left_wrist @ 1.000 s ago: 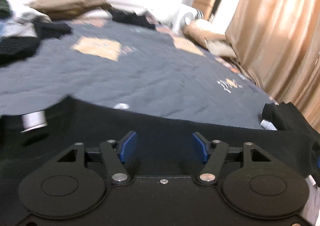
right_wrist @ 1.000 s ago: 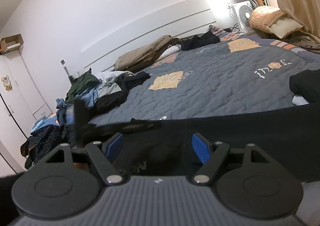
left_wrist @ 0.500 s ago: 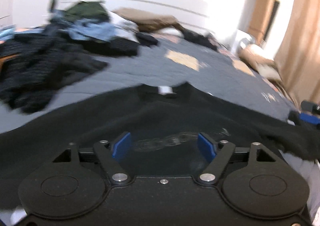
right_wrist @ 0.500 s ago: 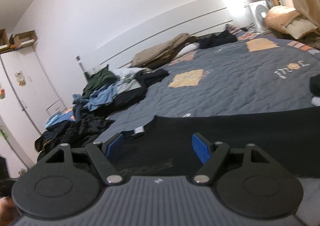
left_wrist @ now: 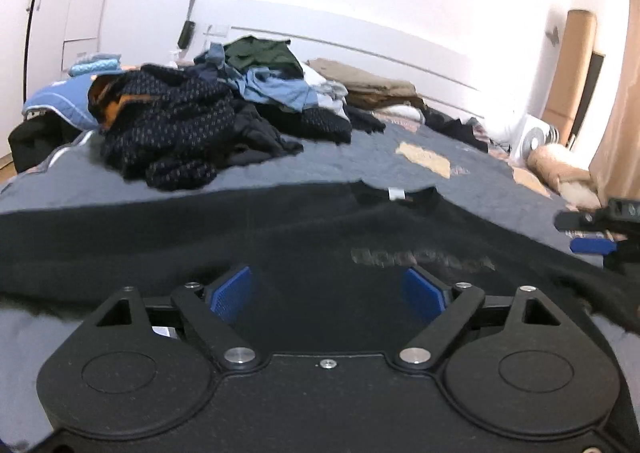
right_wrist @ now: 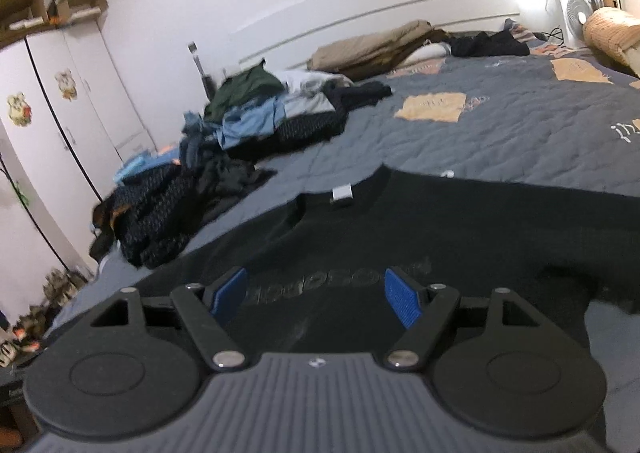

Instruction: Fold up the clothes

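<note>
A black T-shirt (left_wrist: 304, 237) lies spread flat on the grey quilt, collar and white neck label (left_wrist: 397, 193) at the far side, faint lettering on the chest. My left gripper (left_wrist: 327, 293) hovers open over the shirt's near hem with nothing between its blue pads. In the right wrist view the same shirt (right_wrist: 460, 229) fills the foreground, and my right gripper (right_wrist: 316, 295) stands open above the chest lettering. The right gripper (left_wrist: 600, 229) also shows at the right edge of the left wrist view, above the shirt's right sleeve.
A heap of mixed clothes (left_wrist: 208, 105) is piled at the bed's far left. A folded tan blanket (right_wrist: 372, 49) lies by the headboard. A white fan (right_wrist: 578, 13) and a woven pillow (left_wrist: 560, 169) sit at the right. White wardrobes (right_wrist: 60, 113) stand left of the bed.
Both wrist views have swung left, toward the clothes heap and wardrobes. The shirt's collar and chest lettering have come into view. Both grippers stay open.
</note>
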A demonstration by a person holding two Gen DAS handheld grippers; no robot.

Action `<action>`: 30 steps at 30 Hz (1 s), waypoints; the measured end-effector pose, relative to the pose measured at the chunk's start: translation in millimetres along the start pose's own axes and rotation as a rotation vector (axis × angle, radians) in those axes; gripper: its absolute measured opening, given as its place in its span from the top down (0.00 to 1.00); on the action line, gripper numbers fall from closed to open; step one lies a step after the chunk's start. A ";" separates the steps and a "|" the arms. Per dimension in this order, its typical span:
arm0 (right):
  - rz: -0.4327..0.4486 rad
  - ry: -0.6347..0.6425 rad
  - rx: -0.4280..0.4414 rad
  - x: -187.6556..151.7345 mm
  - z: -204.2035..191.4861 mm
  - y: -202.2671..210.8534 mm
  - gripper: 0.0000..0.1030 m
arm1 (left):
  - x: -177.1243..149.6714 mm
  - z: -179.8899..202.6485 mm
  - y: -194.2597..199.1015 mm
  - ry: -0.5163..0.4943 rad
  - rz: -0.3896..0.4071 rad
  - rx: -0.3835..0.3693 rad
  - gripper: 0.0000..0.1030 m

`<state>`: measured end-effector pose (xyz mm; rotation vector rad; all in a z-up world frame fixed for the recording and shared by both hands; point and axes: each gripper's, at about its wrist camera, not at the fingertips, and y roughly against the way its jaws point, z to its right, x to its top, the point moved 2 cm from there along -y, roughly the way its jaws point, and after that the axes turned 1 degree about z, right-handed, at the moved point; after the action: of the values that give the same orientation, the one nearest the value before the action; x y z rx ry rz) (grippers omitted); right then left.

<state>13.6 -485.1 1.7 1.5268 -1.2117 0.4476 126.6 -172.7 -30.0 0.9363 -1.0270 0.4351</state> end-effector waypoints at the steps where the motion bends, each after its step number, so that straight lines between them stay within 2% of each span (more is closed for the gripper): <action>1: -0.015 0.014 -0.004 -3.3 -6.1 -1.7 0.27 | -2.4 2.1 2.4 -0.032 0.001 0.003 0.19; 5: -0.064 0.088 -0.021 -16.8 -28.7 -7.6 0.27 | -10.2 8.4 9.2 -0.138 0.012 0.009 0.15; 9: -0.124 0.118 -0.047 -26.7 -43.4 -17.9 0.26 | -18.7 1.1 6.4 -0.155 -0.022 0.040 0.15; 13: -0.156 0.157 -0.067 -33.5 -57.6 -26.6 0.26 | -18.1 -4.1 10.2 -0.166 -0.013 0.047 0.14; 19: -0.163 0.193 -0.080 -35.6 -72.6 -35.6 0.21 | -16.9 -17.8 16.0 -0.155 -0.007 0.070 0.12; 24: -0.132 0.222 -0.095 -37.0 -79.0 -36.7 0.10 | -14.0 -33.4 17.5 -0.126 -0.005 0.095 0.11; 30: -0.145 0.178 -0.086 -36.9 -76.9 -45.3 0.09 | -9.2 -57.1 18.3 -0.047 -0.006 0.113 0.08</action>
<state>61.2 -405.0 -23.8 1.4570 -0.9636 0.4201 139.7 -114.5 -40.8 1.0548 -1.0508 0.4718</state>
